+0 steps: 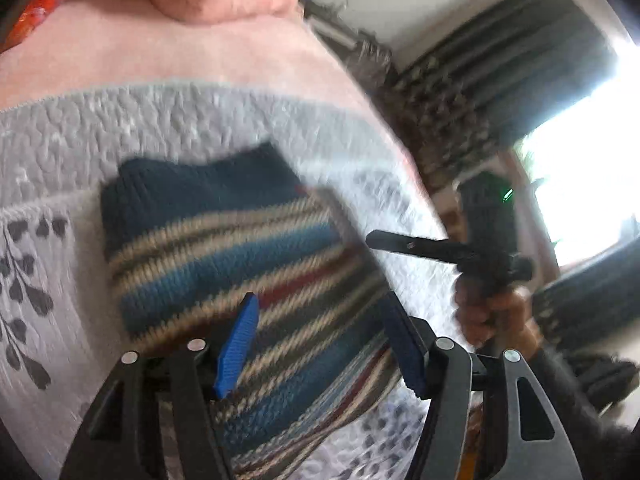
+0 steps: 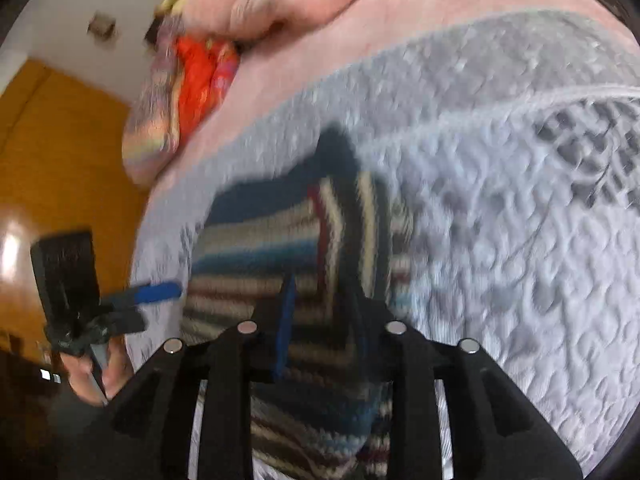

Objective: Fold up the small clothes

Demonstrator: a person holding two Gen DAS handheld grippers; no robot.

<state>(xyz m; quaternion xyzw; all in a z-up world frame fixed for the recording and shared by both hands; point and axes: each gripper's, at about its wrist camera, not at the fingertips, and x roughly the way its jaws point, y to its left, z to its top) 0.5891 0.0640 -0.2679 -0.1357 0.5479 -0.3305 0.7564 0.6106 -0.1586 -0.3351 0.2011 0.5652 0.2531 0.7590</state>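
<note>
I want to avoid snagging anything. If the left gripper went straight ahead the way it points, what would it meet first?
Probably the striped knit garment lying on the grey quilted cover; the left gripper is open above it, though blur leaves depth uncertain.

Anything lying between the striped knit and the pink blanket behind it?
Only bare grey quilt separates the striped knit from the pink blanket; the left wrist view shows it clearly.

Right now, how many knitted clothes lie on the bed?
1. A striped knitted garment lies on the grey quilted bedspread, in front of both tools and partly folded. Blur and the tools may hide more.
</note>
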